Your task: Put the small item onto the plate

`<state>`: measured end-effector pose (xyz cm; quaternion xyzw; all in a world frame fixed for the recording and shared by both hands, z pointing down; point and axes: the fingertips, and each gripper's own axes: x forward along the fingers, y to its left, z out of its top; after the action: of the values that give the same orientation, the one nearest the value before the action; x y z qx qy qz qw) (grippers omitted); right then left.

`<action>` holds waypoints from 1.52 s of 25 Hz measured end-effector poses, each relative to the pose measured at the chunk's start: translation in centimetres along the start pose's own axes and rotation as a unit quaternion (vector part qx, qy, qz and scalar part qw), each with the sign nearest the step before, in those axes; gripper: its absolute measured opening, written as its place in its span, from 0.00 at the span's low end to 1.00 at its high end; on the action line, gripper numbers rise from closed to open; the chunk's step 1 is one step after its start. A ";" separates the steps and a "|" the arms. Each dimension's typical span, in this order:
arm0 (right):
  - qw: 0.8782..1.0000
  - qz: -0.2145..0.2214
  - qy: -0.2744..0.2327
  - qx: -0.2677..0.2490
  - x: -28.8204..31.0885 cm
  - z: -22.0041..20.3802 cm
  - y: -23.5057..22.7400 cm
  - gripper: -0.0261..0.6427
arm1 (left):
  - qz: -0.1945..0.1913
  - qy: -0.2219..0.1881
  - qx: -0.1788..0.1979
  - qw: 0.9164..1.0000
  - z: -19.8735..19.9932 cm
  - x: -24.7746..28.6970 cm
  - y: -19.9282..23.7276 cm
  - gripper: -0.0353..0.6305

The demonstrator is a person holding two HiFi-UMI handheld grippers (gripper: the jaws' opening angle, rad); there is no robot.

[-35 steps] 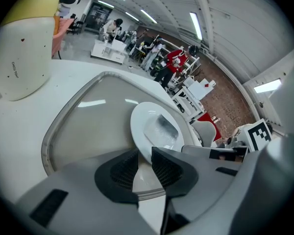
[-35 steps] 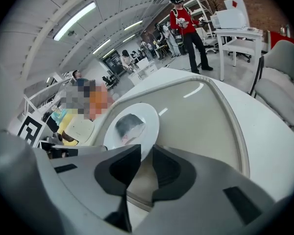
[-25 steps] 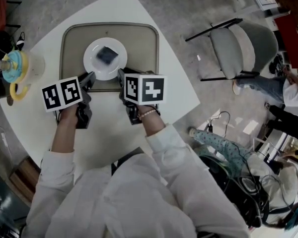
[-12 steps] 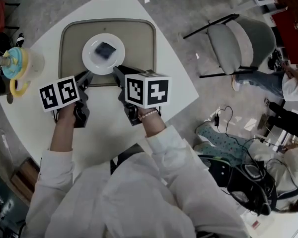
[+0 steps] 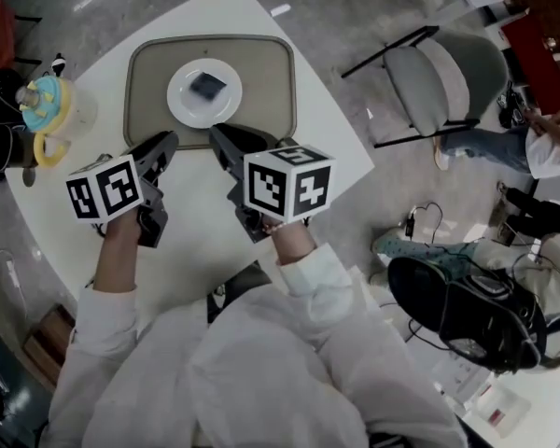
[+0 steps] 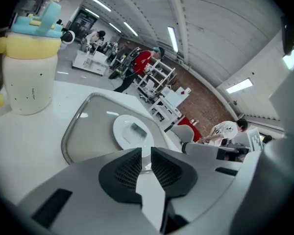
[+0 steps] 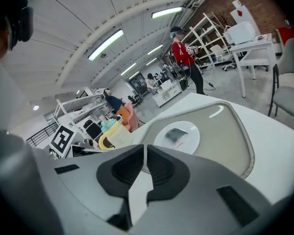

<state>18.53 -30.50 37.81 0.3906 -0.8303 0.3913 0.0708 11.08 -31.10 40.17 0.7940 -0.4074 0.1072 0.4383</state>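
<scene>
The small dark item (image 5: pixel 207 86) lies flat on the white plate (image 5: pixel 189 103), which stands on the beige tray (image 5: pixel 138 110). Both grippers hover over the bare table on the near side of the tray, apart from the plate. My left gripper (image 5: pixel 163 147) has its jaws close together with nothing between them. My right gripper (image 5: pixel 219 138) is closing; its jaws are nearly together and hold nothing. In the left gripper view the plate (image 6: pixel 123 133) and item (image 6: pixel 137 129) lie beyond the gripper (image 6: pixel 146 151). The right gripper view shows the item (image 7: pixel 176 133) on the plate (image 7: pixel 191 140) ahead of the gripper (image 7: pixel 144 148).
A white cup with a yellow handle and teal lid (image 5: pixel 51 110) stands left of the tray, also seen as the cup (image 6: pixel 27 67). A grey chair (image 5: pixel 448 73) stands right of the white table (image 5: pixel 196 241). A black bag (image 5: pixel 467 315) and cables lie on the floor.
Both grippers have drawn back from the plate toward me, off the tray's near edge. The item stays on the plate.
</scene>
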 end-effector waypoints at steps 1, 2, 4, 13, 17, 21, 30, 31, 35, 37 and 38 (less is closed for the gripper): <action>1.000 0.003 -0.004 -0.006 -0.4 -0.2 0.8 0.09 | -0.010 -0.007 0.005 1.000 0.1 -0.8 -0.5 0.14; 1.000 0.005 -0.008 -0.011 -0.8 -0.4 1.6 0.08 | -0.017 -0.013 0.011 1.000 0.0 -1.6 -0.9 0.13; 1.000 0.004 -0.015 -0.019 -1.6 -0.9 2.9 0.08 | -0.029 -0.021 0.029 0.999 -0.2 -3.2 -1.7 0.11; 0.998 0.004 -0.053 -0.035 -2.8 -4.2 8.5 0.06 | -0.090 -0.052 0.073 0.992 -2.5 -9.9 -3.9 0.07; 0.996 0.002 -0.076 -0.046 -3.5 -6.1 11.5 0.06 | -0.117 -0.078 0.070 0.988 -3.7 -13.7 -4.1 0.07; 0.994 0.017 -0.089 -0.054 -5.6 -8.2 15.5 0.06 | -0.124 -0.095 0.078 0.985 -5.3 -18.1 -5.3 0.07; 0.994 0.022 -0.088 -0.063 -7.6 -14.0 23.3 0.06 | -0.131 -0.115 0.097 0.980 -8.6 -27.6 -5.1 0.07; 0.994 0.021 -0.087 -0.062 -7.7 -14.6 23.7 0.06 | -0.132 -0.118 0.098 0.979 -8.9 -28.2 -5.0 0.07; 0.994 0.015 -0.088 -0.063 -8.1 -16.6 25.0 0.06 | -0.133 -0.125 0.103 0.978 -10.2 -30.5 -4.5 0.07; 0.994 0.011 -0.091 -0.062 -8.4 -17.2 25.3 0.06 | -0.136 -0.125 0.103 0.977 -10.9 -31.2 -4.3 0.07; 0.994 0.009 -0.093 -0.061 -8.5 -17.5 25.5 0.06 | -0.137 -0.125 0.102 0.977 -11.3 -31.5 -4.1 0.07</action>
<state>3.14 -3.24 31.02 0.4126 -0.8592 0.3022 0.0134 -4.08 -3.70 27.79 0.8897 -0.3332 -0.0128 0.3117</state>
